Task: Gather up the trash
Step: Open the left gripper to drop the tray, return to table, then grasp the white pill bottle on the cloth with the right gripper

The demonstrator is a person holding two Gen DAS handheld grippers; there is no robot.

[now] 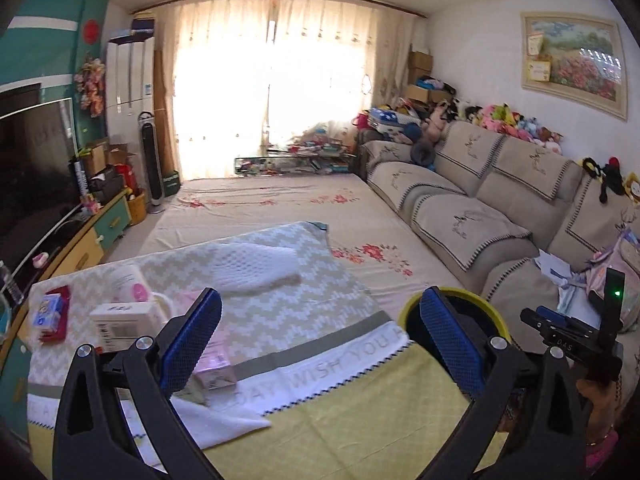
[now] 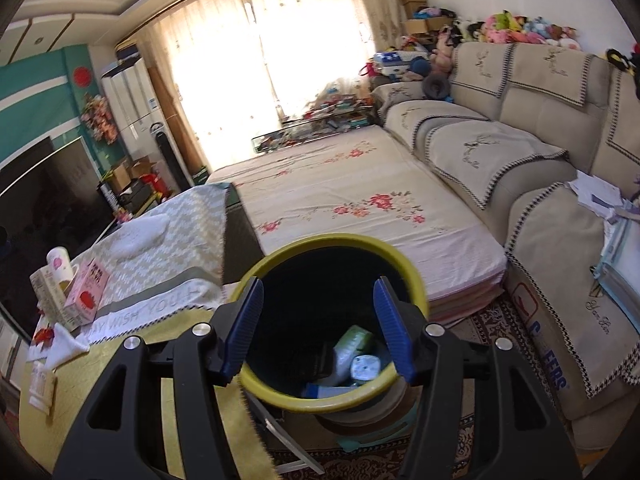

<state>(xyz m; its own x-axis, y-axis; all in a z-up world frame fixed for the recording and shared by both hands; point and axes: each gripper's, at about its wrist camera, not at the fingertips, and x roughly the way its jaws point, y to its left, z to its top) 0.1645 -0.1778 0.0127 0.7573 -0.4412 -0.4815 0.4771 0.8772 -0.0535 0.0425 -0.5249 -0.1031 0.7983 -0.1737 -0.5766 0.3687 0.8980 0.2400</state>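
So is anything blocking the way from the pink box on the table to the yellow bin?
Nothing visible does. The pink box stands on the table's cloth, and the yellow bin sits just past the table edge with its mouth open. Both grippers, left and right, are open and empty.

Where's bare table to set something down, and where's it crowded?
Free: the yellow cloth between the lettered towel and the yellow-rimmed bin, and the zigzag runner right of the white rolled towel. Crowded: left end, around the pink carton, white box, cup.

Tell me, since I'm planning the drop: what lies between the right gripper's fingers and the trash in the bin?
Nothing. In the right wrist view the right gripper hangs open over the yellow-rimmed bin, with only its dark interior above the trash.
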